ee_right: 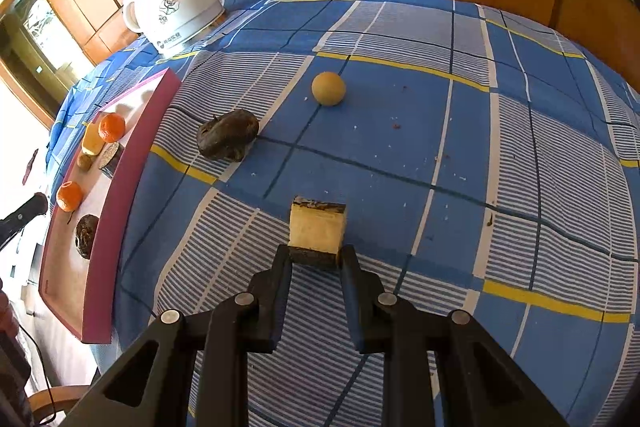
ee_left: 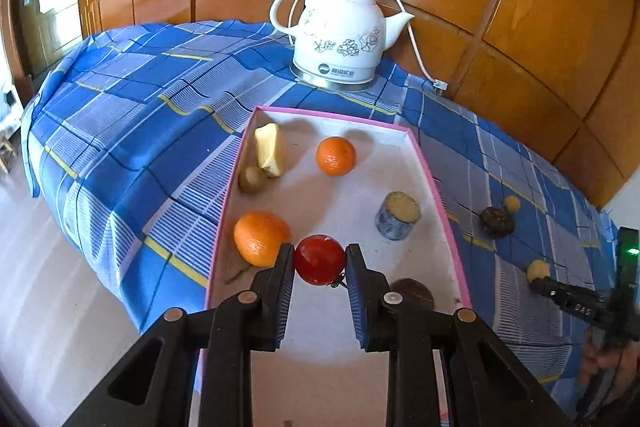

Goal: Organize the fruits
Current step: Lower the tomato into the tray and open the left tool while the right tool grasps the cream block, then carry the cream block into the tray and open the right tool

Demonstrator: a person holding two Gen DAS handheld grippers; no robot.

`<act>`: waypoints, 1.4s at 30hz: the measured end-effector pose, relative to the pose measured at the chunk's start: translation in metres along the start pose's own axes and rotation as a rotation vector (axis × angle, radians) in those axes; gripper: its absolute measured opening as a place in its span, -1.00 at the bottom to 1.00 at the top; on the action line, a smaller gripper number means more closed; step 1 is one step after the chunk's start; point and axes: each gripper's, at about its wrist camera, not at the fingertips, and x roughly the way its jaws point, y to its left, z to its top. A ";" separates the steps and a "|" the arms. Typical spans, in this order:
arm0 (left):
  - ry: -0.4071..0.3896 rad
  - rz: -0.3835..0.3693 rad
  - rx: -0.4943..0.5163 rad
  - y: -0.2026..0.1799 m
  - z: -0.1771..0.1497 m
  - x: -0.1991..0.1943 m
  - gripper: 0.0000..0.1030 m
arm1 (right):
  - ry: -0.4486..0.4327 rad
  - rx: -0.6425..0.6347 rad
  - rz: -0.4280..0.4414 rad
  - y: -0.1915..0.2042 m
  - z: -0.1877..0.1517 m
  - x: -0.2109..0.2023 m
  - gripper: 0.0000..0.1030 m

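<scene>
My left gripper (ee_left: pixel 320 259) is shut on a red tomato (ee_left: pixel 319 259), held over the pink-rimmed white tray (ee_left: pixel 434 183). In the tray lie two oranges (ee_left: pixel 259 237) (ee_left: pixel 336 155), a pale fruit slice (ee_left: pixel 270 150), a small brown kiwi (ee_left: pixel 252 179), a cut cylinder piece (ee_left: pixel 398 215) and a dark fruit (ee_left: pixel 414 293). My right gripper (ee_right: pixel 316 253) is shut on a cut pale fruit chunk with dark rind (ee_right: pixel 317 231) at the tablecloth. A dark wrinkled fruit (ee_right: pixel 227 140) and a small tan round fruit (ee_right: pixel 328 88) lie on the cloth beyond it.
A white ceramic kettle (ee_left: pixel 340 35) with its cord stands at the back against the wooden wall. The blue checked tablecloth (ee_right: pixel 500 147) covers the table. The table's left edge drops to the floor (ee_left: pixel 48 287). The right gripper also shows in the left wrist view (ee_left: pixel 576 303).
</scene>
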 end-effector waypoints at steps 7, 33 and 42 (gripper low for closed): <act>-0.050 0.004 -0.021 0.014 -0.003 -0.014 -0.05 | -0.005 -0.001 0.001 -0.001 0.000 0.001 -0.53; -0.125 0.140 -0.302 0.097 -0.024 -0.066 -0.05 | -0.004 -0.089 0.037 0.025 -0.002 -0.006 -0.55; -0.139 0.180 -0.308 0.104 -0.028 -0.065 -0.05 | -0.013 -0.182 0.138 0.072 0.008 -0.020 -0.56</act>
